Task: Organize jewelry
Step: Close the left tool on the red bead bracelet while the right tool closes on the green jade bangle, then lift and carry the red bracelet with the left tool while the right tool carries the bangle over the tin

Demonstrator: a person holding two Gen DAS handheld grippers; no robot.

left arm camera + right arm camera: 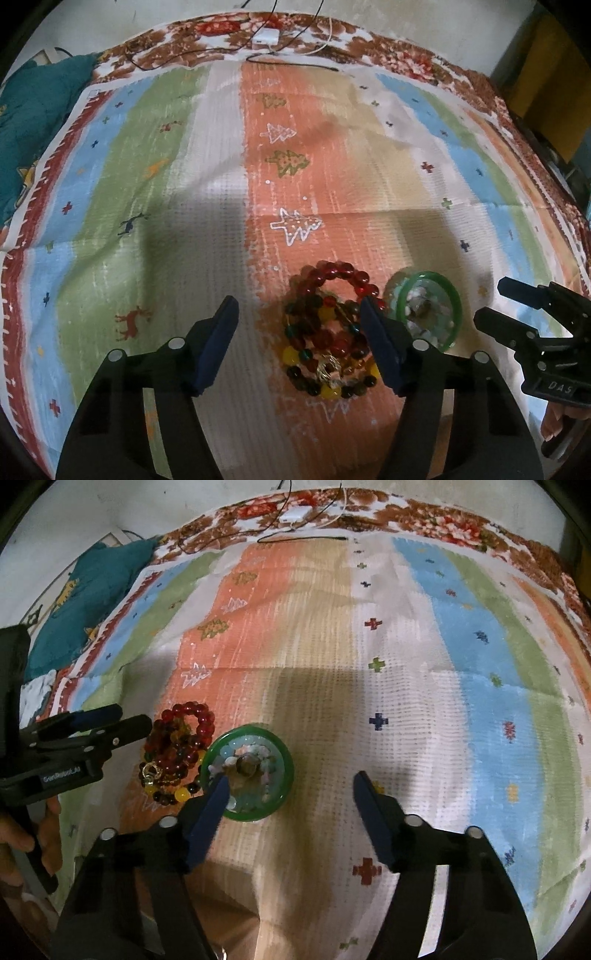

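Two grippers hang over a striped cloth (pixel 207 155) printed with small trees, crosses and deer, and both point steeply down at it. In the left wrist view the left gripper (pixel 299 325) fills the bottom of the frame with its jaws partly open and nothing pressed between them; a heap of beaded bracelets (pixel 328 332) in red, dark and yellow beads lies on the orange stripe at lower centre, between the jaws but closer to the right-hand one, whose tip overlaps the heap's edge in the picture. Just right of the heap sits a small green-rimmed bowl (pixel 456 306) with pale beads and stones inside. At the right edge of that frame the right gripper (pixel 491 306) shows from the side, a person's fingers (pixel 554 424) below it. In the right wrist view the right gripper (pixel 291 786) also stands partly open and holds nothing; its left-hand jaw tip overlaps the rim of the green bowl (pixel 284 782) at lower centre, though whether it touches I cannot tell. The bracelets (pixel 177 749) lie just left of the bowl, touching its edge. A teal cushion (pixel 92 590) rests at the upper left, and black and white cables (pixel 295 40) run across the floral border at the top.
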